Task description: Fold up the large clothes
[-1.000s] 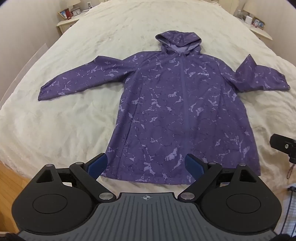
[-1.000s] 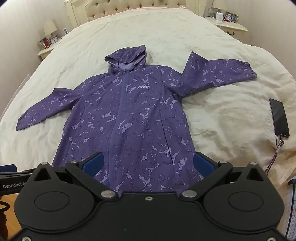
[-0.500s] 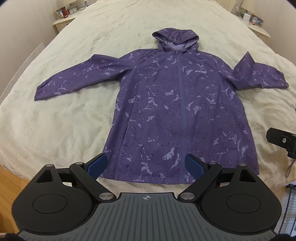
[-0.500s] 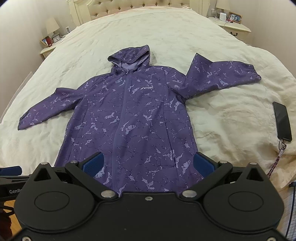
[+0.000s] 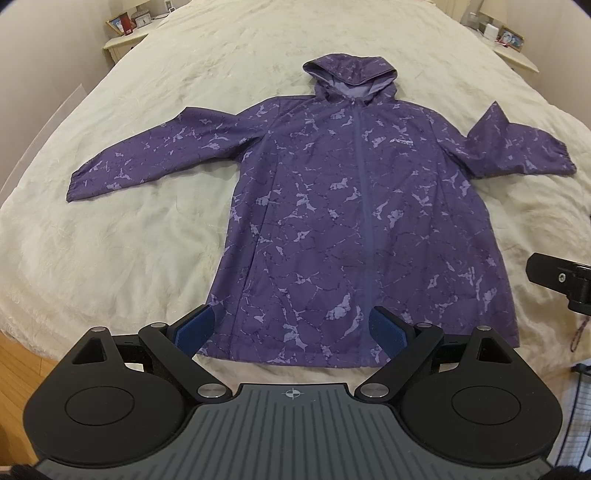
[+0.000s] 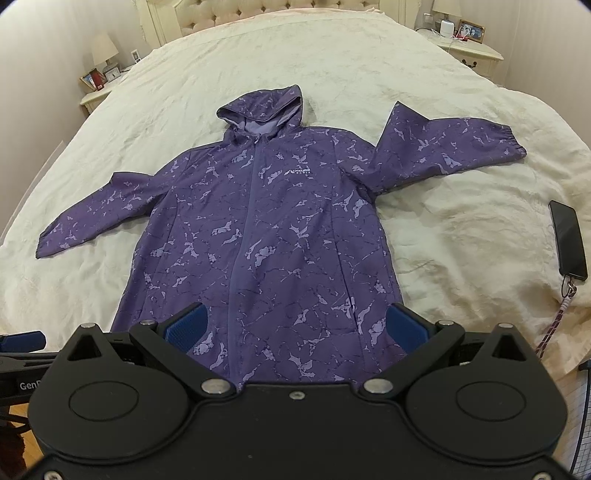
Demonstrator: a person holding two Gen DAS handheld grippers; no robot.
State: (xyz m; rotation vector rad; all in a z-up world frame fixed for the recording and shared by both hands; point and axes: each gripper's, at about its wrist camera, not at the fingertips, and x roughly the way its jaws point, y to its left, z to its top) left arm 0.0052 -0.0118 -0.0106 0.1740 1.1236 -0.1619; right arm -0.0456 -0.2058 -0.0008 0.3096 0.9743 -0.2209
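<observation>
Cream bed [image 6: 461, 229] | purple jacket [image 6: 266, 236] flat, chest logo unreadable | left gripper [image 5: 291, 328], right gripper [image 6: 295, 325] both agape

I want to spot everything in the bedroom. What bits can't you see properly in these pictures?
- Jacket hem: in the right wrist view the right tongs cover it.
- Chest logo: too small to read in either view.
- Phone screen: dark, nothing shows; its strap runs off behind the bed edge.
- Nightstand photos: too small and warped.
- Left tongs body: cut off by the bottom edge.
</observation>
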